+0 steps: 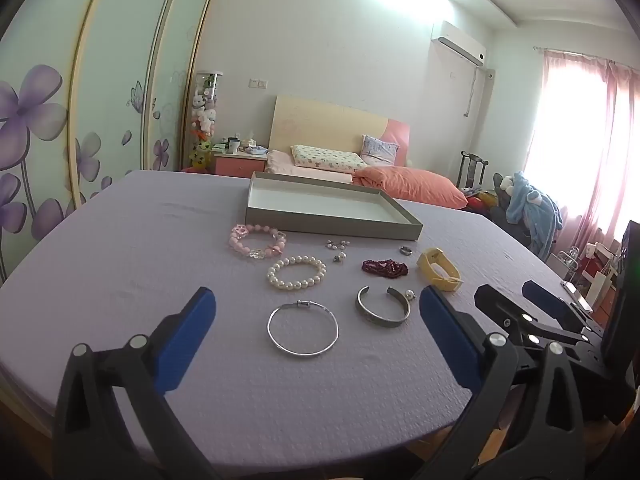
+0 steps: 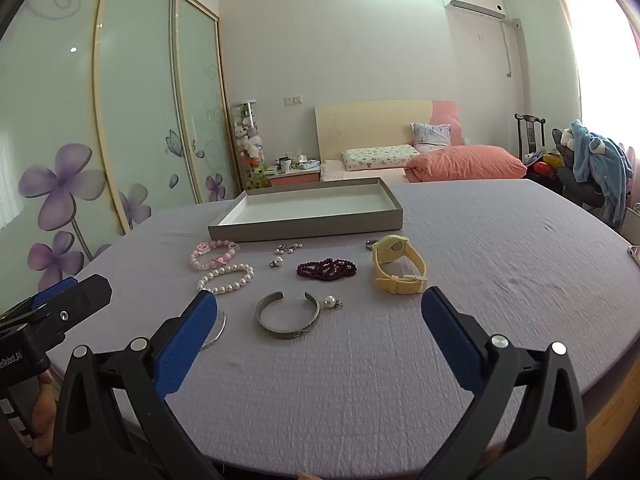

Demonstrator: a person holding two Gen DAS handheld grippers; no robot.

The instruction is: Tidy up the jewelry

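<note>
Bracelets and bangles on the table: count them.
5: pink bead bracelet, pearl bracelet, dark red bead strand, thin silver bangle, open silver cuff. None seem hidden.

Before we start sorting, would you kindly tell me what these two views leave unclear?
- Thin silver bangle: in the right wrist view, mostly hidden behind the right claw's blue finger.
- Small silver ring: in the right wrist view, partly behind the yellow wristwatch.
- Tiny pearl earrings: too small in both views to count.
- Grey shallow tray: its near wall hides part of its floor.
</note>
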